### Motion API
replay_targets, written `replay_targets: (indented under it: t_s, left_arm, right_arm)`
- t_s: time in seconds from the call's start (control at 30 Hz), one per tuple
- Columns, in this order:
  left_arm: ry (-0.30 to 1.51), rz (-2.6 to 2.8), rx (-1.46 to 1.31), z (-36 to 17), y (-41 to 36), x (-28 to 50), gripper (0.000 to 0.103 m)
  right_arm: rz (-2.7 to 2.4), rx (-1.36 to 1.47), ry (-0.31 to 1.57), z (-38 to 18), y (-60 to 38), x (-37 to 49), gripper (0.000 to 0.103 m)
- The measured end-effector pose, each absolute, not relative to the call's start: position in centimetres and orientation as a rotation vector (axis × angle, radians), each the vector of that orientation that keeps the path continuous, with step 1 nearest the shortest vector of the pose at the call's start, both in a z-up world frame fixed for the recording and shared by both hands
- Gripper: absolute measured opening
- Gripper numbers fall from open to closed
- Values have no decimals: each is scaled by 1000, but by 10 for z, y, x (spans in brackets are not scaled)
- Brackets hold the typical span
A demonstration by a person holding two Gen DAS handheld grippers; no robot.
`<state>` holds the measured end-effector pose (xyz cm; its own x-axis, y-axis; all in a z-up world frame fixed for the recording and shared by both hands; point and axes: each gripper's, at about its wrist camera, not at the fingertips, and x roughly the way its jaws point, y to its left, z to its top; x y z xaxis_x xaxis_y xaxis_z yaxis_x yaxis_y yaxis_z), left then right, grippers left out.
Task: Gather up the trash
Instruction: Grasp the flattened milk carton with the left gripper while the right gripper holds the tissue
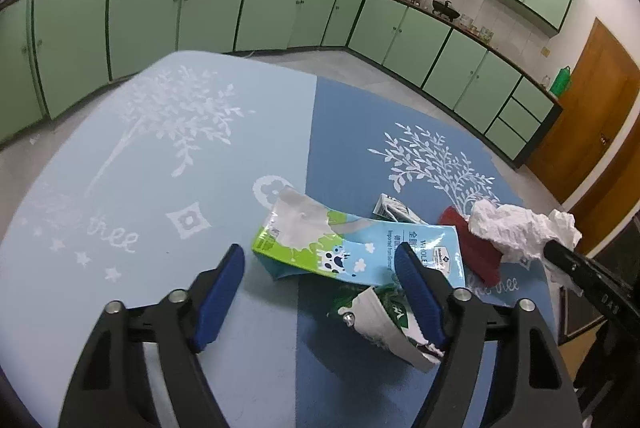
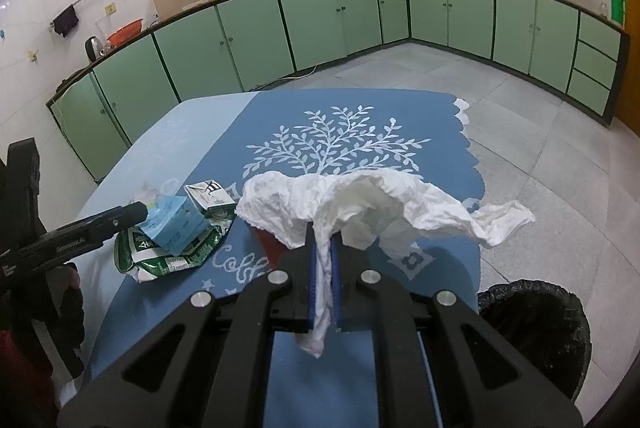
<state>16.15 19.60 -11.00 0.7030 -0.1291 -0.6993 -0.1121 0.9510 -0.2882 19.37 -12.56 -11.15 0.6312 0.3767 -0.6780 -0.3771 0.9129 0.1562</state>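
A blue and green milk carton (image 1: 352,244) lies flattened on the blue tablecloth (image 1: 160,156). My left gripper (image 1: 320,256) stands open over its near end; the right pad overlaps the carton and the left pad is clear of it. A crushed green and white carton (image 1: 384,320) lies under the right finger, and a small carton (image 1: 394,208) sits behind. My right gripper (image 2: 324,234) is shut on a crumpled white tissue (image 2: 360,204), held above the table. The milk carton (image 2: 176,224) also shows in the right wrist view, with a left gripper finger (image 2: 132,214) at its edge.
A red object (image 1: 476,252) lies on the cloth, partly under the tissue (image 1: 516,228). A bin lined with a black bag (image 2: 536,328) stands on the floor by the table's right edge. Green kitchen cabinets (image 2: 320,20) line the walls beyond.
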Motion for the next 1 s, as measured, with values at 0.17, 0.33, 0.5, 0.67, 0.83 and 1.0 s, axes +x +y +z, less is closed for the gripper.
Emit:
replay_targets:
  t_s: [0.17, 0.33, 0.5, 0.67, 0.83, 1.0]
  left_arm:
    - [815, -96, -388, -113, 195, 163, 26]
    - [825, -141, -366, -112, 180, 152, 25]
    - [825, -171, -337, -109, 165, 141, 24]
    - [808, -205, -312, -103, 148, 132, 21]
    - [759, -213, -313, -87, 143, 127, 13]
    - [756, -211, -294, -82, 132, 124, 13]
  right_arm:
    - [421, 7, 781, -112, -129, 196, 7]
    - [417, 7, 775, -109, -131, 195, 7]
    - [410, 12, 771, -108, -136, 193, 7]
    - [409, 13, 764, -105, -138, 189, 7]
    - [403, 20, 749, -99, -144, 184, 7]
    - [399, 27, 731, -94, -149, 178, 7]
